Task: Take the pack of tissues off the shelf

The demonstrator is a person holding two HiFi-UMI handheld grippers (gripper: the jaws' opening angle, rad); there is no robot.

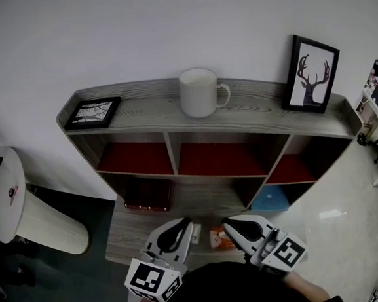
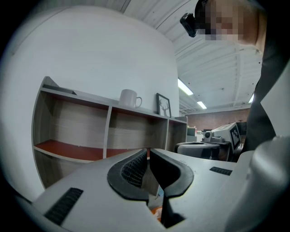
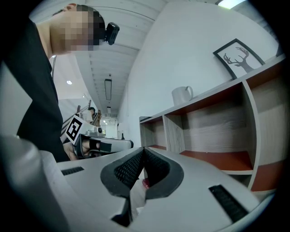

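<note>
At the front of the shelf's (image 1: pixel 147 112) lowest board lay the orange pack of tissues (image 1: pixel 220 238), between the two tools and just beside the right one. The left hand-held gripper (image 1: pixel 187 223) had its jaws pressed together on nothing. The right hand-held gripper (image 1: pixel 227 223) was likewise closed and empty. A white mug (image 1: pixel 199 92) stood on top.

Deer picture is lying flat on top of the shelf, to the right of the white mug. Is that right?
Almost. The deer picture isn't lying flat: it stands up on its edge, as the head view shows. The rest is right: it is on top of the shelf, to the right of the white mug.
</note>
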